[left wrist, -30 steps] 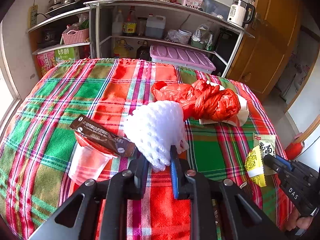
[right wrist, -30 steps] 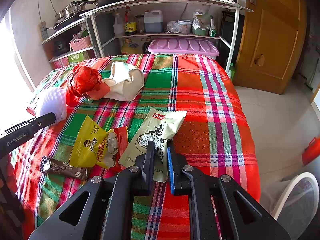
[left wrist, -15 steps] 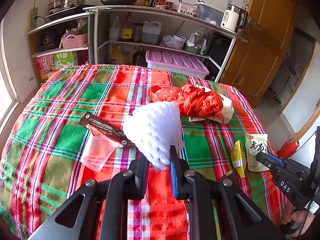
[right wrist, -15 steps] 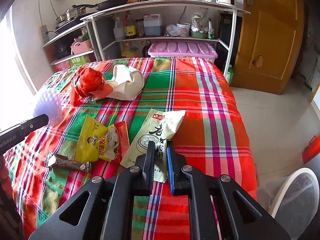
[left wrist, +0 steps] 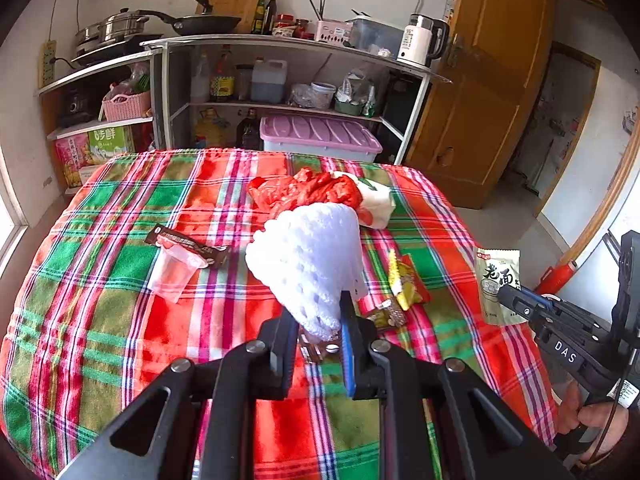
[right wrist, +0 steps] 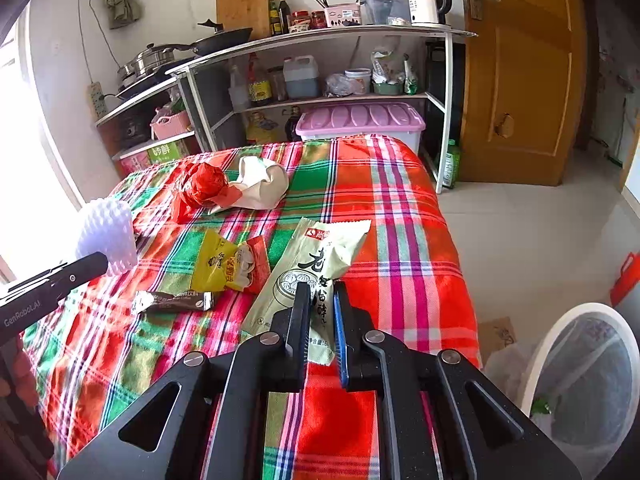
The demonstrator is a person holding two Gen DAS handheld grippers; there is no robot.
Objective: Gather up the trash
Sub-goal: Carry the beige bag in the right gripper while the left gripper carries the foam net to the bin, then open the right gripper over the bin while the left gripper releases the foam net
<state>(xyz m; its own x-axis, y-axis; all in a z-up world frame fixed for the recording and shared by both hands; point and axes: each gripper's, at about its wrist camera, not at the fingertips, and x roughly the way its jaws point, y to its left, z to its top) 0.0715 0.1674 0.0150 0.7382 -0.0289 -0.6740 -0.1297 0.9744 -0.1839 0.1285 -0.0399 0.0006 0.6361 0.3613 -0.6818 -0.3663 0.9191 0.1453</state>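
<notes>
The left gripper (left wrist: 318,322) holds the white foam net (left wrist: 308,264) in its jaws, above the checked bench (left wrist: 100,320). The right gripper (right wrist: 322,312) has its jaws closed on the green packet (right wrist: 316,264). At five o'clock stands the white bin (right wrist: 580,380).

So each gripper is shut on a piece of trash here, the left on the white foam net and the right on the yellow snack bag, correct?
Not quite. The right gripper is shut on the pale green packet, not the yellow snack bag, which lies on the cloth beside it in the right wrist view. The left gripper does hold the white foam net.
</notes>
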